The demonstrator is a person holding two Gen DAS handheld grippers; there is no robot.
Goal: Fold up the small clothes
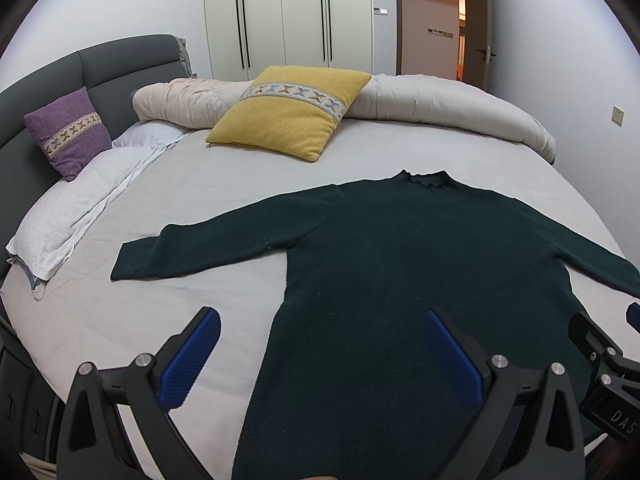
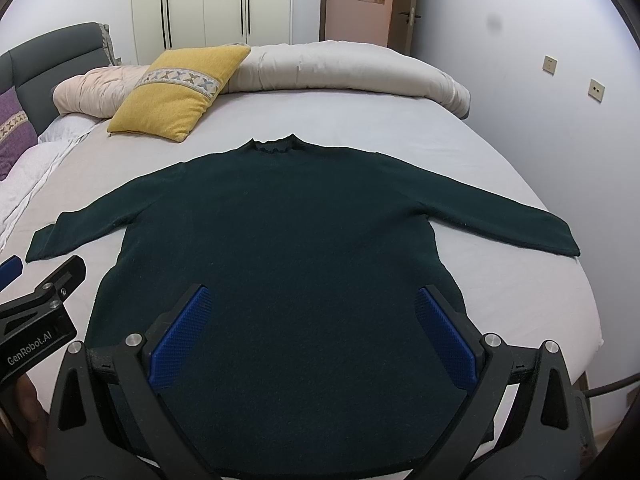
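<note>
A dark green long-sleeved sweater (image 1: 392, 264) (image 2: 288, 232) lies flat on the bed with its collar toward the far side and both sleeves spread out. My left gripper (image 1: 324, 320) hovers open above the sweater's lower left edge, its blue pads wide apart with nothing between them. My right gripper (image 2: 314, 296) is open too, over the lower middle of the body. In the right wrist view the left gripper (image 2: 36, 300) shows at the left edge, near the left sleeve cuff (image 2: 44, 246). The hem nearest me is hidden by the gripper frames.
The bed sheet (image 1: 192, 216) is pale grey. A yellow cushion (image 1: 288, 112) and a rolled duvet (image 1: 440, 104) lie at the far side, a purple cushion (image 1: 68, 132) and white pillows (image 1: 80, 216) at the left by the grey headboard (image 1: 120, 64). The bed's right edge (image 2: 588, 312) drops off beside the wall.
</note>
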